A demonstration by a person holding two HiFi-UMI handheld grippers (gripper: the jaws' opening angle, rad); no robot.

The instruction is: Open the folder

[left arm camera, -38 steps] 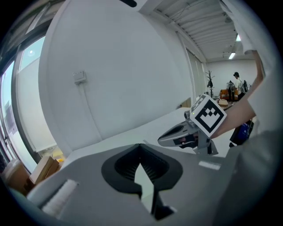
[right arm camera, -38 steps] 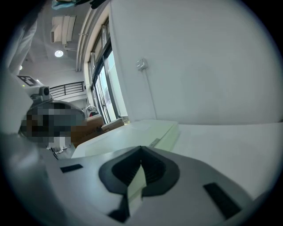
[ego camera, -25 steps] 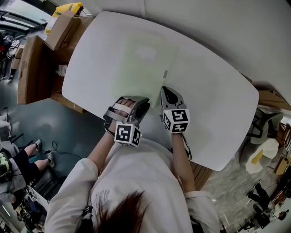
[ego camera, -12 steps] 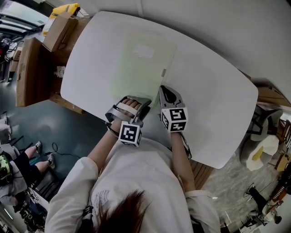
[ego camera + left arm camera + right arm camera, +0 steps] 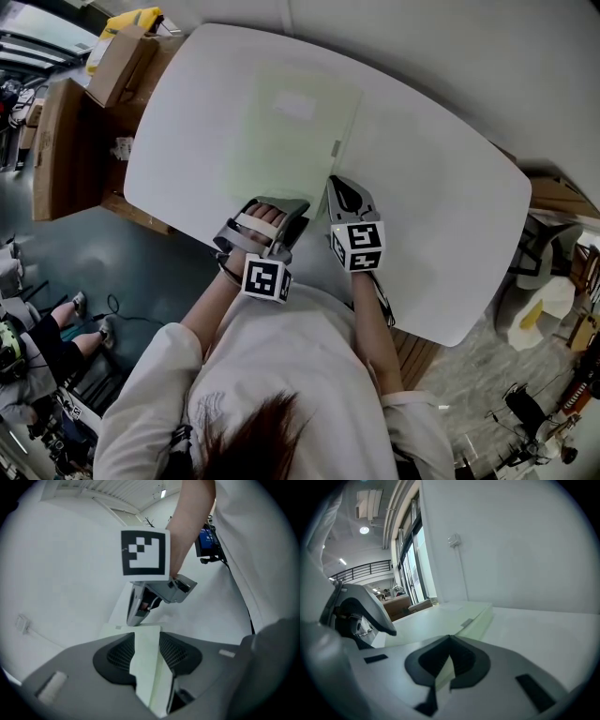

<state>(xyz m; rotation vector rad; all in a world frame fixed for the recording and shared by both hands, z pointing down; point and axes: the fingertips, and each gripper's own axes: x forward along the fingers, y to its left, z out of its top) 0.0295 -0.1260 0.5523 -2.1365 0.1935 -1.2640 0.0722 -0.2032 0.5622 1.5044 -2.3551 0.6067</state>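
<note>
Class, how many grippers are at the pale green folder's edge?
2. The left gripper is at the folder's near edge, jaws opening with the edge between them; the right gripper beside it grips the near right corner. None seems hidden.

white tabletop [image 5: 441, 216] with rounded corners, filling the middle of the head view. at its far left corner: a brown cardboard box [image 5: 120, 58], a yellow object [image 5: 141, 17] beside it, and a wooden unit [image 5: 58, 141]. lower left: a seated person's legs [image 5: 47, 337] on the dark floor [image 5: 122, 253].
</note>
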